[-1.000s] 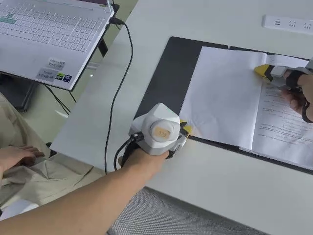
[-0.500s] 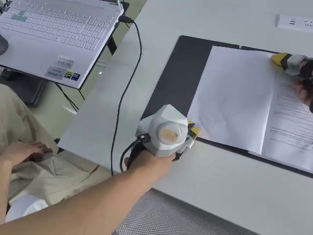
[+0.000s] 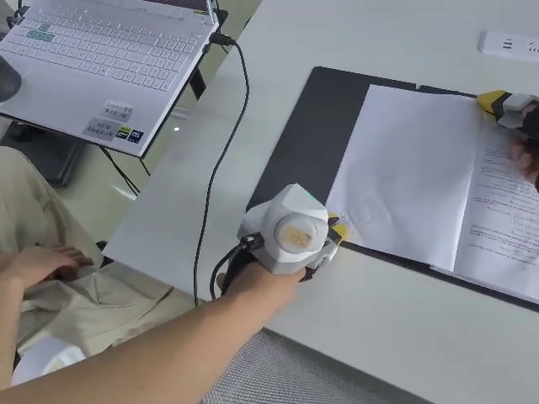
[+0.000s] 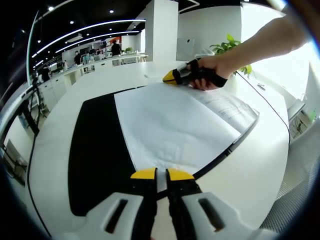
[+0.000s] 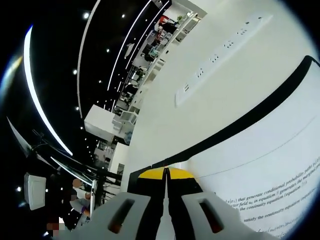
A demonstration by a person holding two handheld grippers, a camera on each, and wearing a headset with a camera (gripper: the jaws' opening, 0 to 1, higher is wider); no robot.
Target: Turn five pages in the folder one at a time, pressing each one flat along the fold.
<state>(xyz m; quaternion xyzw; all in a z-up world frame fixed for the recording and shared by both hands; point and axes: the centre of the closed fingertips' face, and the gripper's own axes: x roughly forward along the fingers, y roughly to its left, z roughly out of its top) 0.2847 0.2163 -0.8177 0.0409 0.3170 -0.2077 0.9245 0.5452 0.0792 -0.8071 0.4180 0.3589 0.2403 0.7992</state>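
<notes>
The turned page (image 3: 404, 168) in the folder (image 3: 295, 143) on the table (image 3: 379, 337) is being pressed at the fold's top by the right hand-held gripper (image 5: 165, 174) (jaws together, like those of the left hand-held gripper (image 4: 161, 175) at the near edge), a stroke down the fold likely being needed next.

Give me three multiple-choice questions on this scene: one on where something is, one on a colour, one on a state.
1. Where on the folder is the right gripper?
A. near edge
B. far end of the fold
C. left cover

2. What colour is the folder's cover?
A. black
B. red
C. blue

3. How do the right gripper's jaws stand?
A. wide open
B. shut on a pen
C. shut

Answers:
1 B, its yellow tips sit where the blank page meets the printed page.
2 A, the bare cover beside the blank page is black.
3 C, the right gripper view shows the tips together with nothing between them.
</notes>
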